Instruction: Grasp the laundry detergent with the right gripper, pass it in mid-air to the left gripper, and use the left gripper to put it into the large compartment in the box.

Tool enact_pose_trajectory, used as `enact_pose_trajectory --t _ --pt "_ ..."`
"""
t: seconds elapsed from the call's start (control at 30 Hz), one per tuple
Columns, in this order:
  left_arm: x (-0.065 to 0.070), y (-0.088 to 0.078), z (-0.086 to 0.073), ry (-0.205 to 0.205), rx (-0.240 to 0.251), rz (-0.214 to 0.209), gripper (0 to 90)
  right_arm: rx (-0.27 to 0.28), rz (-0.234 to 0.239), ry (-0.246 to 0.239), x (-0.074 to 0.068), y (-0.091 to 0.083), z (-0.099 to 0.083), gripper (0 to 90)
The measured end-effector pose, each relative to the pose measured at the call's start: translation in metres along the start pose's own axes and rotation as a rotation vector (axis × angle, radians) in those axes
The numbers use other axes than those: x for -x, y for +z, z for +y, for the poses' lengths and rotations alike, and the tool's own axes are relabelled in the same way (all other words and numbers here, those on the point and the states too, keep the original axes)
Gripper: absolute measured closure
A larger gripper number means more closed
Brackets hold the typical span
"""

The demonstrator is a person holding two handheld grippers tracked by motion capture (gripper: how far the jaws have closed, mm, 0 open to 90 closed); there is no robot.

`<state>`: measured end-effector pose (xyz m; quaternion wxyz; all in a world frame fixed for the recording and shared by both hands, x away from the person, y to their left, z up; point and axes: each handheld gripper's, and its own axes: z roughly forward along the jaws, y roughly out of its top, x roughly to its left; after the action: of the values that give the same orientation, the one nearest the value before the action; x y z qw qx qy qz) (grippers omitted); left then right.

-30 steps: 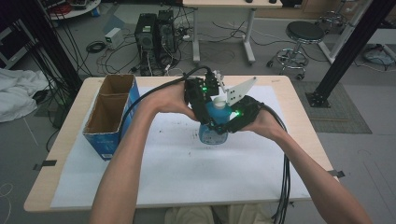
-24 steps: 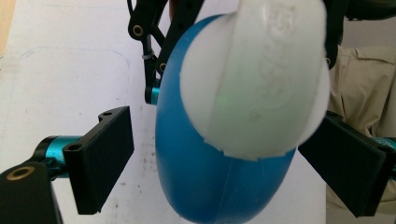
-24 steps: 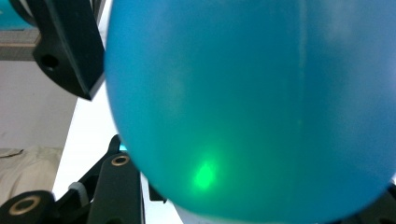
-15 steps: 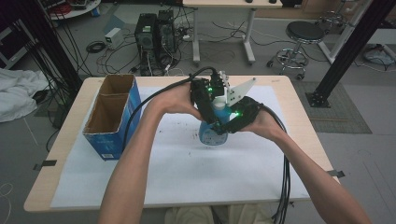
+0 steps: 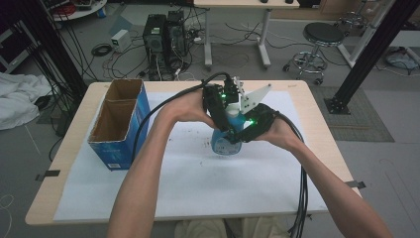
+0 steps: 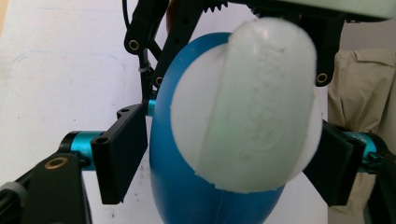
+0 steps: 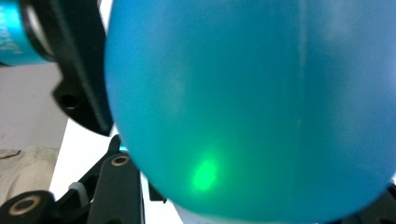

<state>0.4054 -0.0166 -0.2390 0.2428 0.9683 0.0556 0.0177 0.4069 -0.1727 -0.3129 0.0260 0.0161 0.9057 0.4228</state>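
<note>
Two grippers on our blue bottle (image 5: 226, 143), right of the cardboard box (image 5: 119, 124) on the worktop: right gripper (image 5: 241, 136) pinches its body, left gripper (image 5: 229, 118) fingers (just closing) flank the white cap (image 6: 252, 107), contact unclear.

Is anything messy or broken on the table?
Nothing looks broken. Small dark specks are scattered on the white paper sheet left of the blue plastic bottle with a white cap, like crumbs or dirt. The blue cardboard box stands open at the left edge, upright.
</note>
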Motion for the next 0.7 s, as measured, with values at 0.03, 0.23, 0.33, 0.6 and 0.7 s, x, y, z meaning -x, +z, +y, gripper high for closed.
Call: enact_pose_trajectory --t 0.03,0.23,0.33,0.6,0.7 --pt "0.0001 0.0000 -0.0001 -0.003 0.003 0.000 24.7 -0.001 0.000 -0.002 -0.0001 0.0003 -0.0001 46.8" --pt "0.0007 -0.0005 -0.0004 0.002 -0.002 -0.004 27.1 -0.004 0.001 -0.002 -0.0004 0.0015 -0.0008 46.8" --pt "0.0006 -0.0007 -0.0007 0.010 -0.002 -0.001 29.6 -0.004 -0.003 -0.002 -0.0005 0.0020 -0.0005 46.8" --pt "0.0024 -0.0010 -0.0007 0.014 -0.006 -0.001 33.6 -0.005 0.001 0.002 -0.0020 0.0026 -0.0002 46.7" --pt "0.0032 -0.0012 -0.0007 0.017 -0.006 0.002 35.1 -0.003 0.000 0.001 -0.0021 0.0026 -0.0005 46.7"
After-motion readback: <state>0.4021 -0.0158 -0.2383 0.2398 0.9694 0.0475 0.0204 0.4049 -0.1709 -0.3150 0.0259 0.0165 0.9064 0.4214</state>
